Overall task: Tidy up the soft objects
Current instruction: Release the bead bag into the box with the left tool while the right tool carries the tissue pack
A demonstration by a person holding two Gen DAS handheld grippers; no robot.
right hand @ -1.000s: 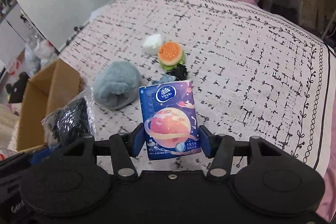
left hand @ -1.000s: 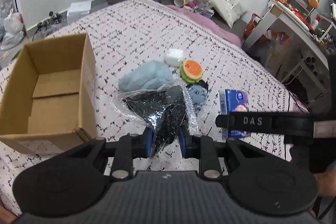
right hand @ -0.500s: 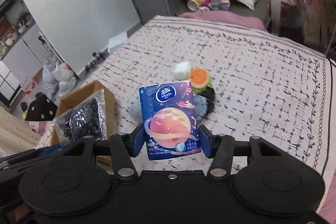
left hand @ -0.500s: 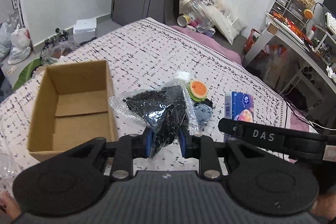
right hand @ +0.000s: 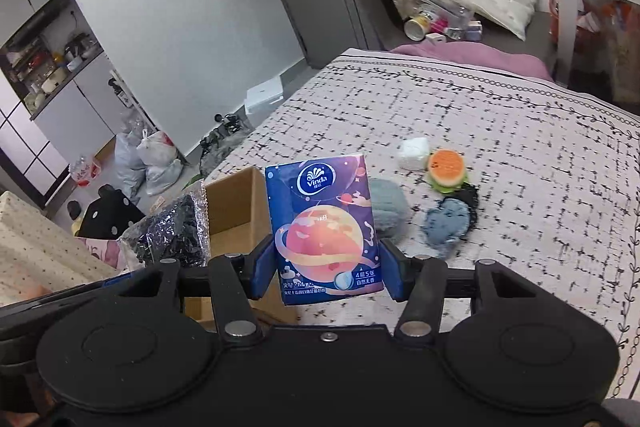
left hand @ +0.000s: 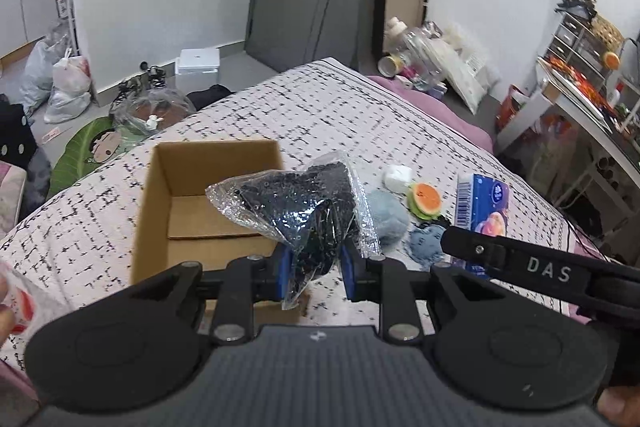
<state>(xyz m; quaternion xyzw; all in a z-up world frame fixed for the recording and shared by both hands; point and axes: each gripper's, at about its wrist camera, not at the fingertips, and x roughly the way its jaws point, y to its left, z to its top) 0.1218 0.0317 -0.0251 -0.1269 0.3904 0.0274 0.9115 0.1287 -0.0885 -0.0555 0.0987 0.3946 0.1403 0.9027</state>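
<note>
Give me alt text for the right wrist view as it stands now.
The right tongs grip an upright blue tissue pack above a patterned bedspread. To the left, a clear bag of dark bits hangs by an open cardboard box; a blue fluffy toy, white cube and burger toy lie beyond.

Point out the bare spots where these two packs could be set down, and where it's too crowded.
The cardboard box shows a bare floor inside. Bedspread lies bare beyond and right of the burger toy. It is crowded where the white block, burger toy, blue fluffy ball and denim piece cluster.
</note>
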